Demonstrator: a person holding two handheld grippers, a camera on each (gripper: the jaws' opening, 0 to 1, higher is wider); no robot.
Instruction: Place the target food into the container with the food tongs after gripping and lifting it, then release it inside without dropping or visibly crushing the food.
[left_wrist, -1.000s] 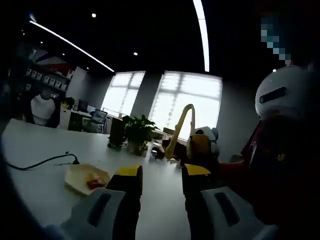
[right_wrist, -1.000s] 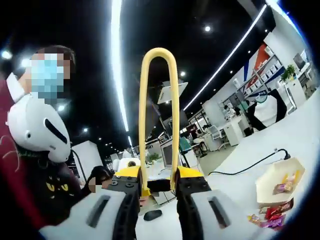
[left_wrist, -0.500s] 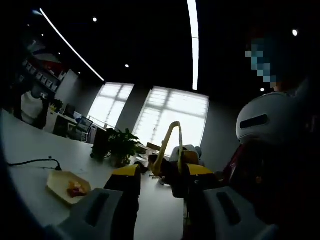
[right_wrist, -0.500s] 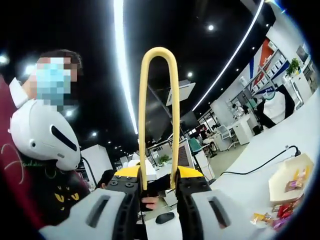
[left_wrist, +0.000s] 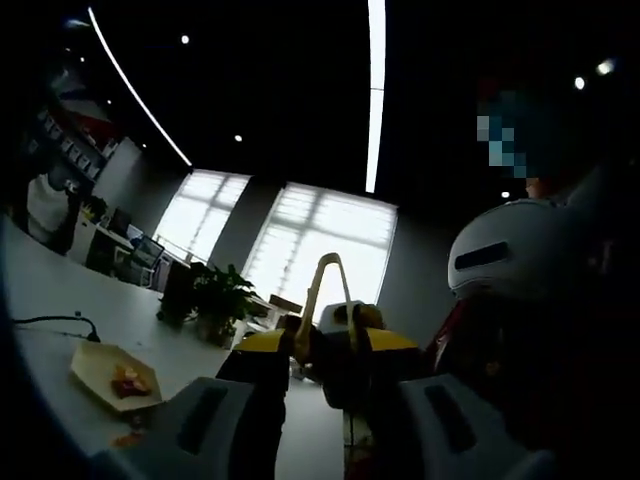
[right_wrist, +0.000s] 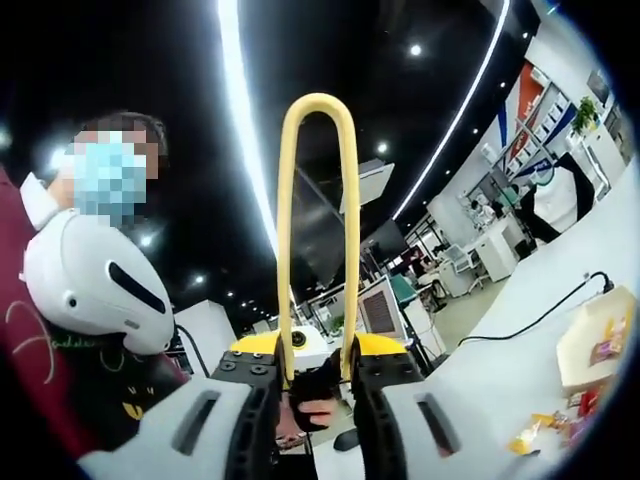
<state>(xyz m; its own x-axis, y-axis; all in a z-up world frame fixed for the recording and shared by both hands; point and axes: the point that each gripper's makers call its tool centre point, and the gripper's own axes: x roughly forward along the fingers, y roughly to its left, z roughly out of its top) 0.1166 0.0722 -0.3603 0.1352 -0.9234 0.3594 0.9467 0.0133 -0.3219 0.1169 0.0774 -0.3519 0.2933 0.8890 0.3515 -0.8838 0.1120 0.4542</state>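
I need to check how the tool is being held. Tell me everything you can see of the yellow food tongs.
The food tongs are a pale yellow, smooth, plastic-looking strip bent into a narrow U. In the right gripper view the closed bend points away from the camera, and both arms run back between the right gripper jaws, which clamp them near their lower part. The tips are hidden. In the left gripper view the tongs appear beyond the left gripper, bend uppermost, carrying no food.
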